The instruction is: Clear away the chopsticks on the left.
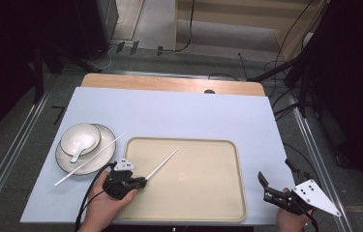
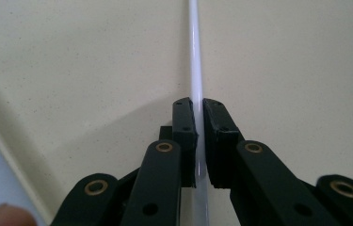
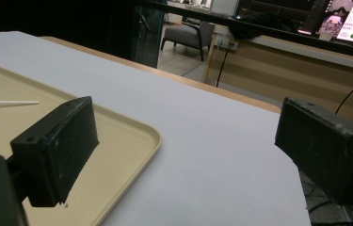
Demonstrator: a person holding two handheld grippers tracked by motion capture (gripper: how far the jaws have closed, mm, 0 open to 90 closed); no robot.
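A beige tray point(image 1: 184, 140) lies in the middle of the pale mat. My left gripper point(image 1: 143, 182) hovers over the tray's near-left corner, shut on a white chopstick point(image 1: 162, 164) that points away to the right across the tray. In the left gripper view the chopstick point(image 2: 195, 70) runs straight up from between the two pads of the gripper point(image 2: 199, 106), above the tray point(image 2: 70, 70). A second white chopstick point(image 1: 72, 173) leans on a plate point(image 1: 102, 135) at the left. My right gripper point(image 1: 274, 169) stands open and empty at the mat's near-right edge.
The plate holds a white bowl point(image 1: 80, 135) with a white spoon point(image 1: 78, 151) in it. In the right gripper view, between the wide jaws of the gripper point(image 3: 188, 136), the tray's corner point(image 3: 132, 136) and the chopstick tip point(image 3: 4, 102) show. Cables trail on the floor beyond the table.
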